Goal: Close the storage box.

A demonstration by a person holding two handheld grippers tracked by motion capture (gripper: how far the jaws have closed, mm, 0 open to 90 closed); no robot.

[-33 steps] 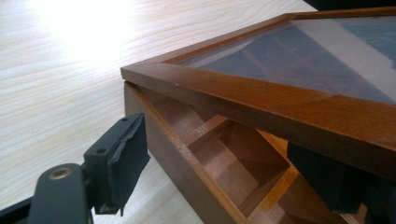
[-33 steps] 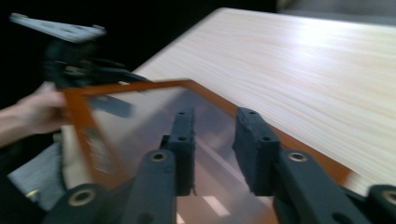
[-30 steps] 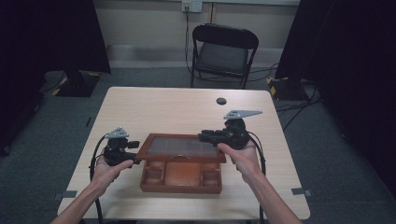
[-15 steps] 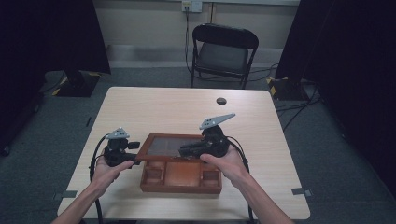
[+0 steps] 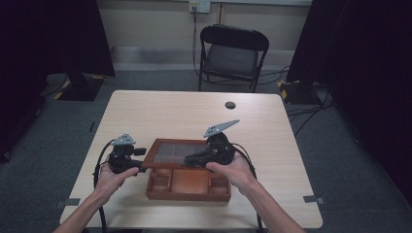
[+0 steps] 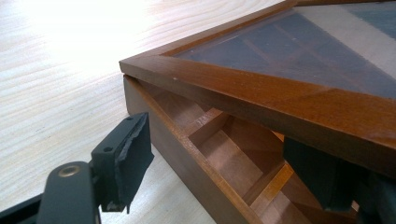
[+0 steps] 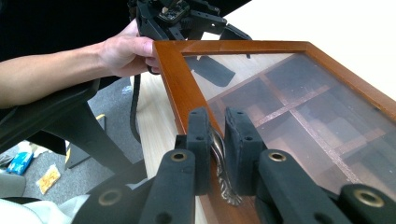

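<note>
Two grippers on wooden box (image 5: 188,183) at table's near edge: right gripper (image 7: 217,140) pinches lid's metal clasp (image 7: 219,158), left gripper (image 6: 224,172) spread around box corner; thin clasp could slip, glass lid (image 5: 180,153) drops

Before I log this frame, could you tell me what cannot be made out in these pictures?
- Box compartments, high view: contents too small to tell.
- Metal handle, right gripper view: its lower end is hidden behind the right gripper jaws.
- Left gripper, left gripper view: far jaw partly hidden under the lid frame.
- Small dark object, high view: too small to identify.
</note>
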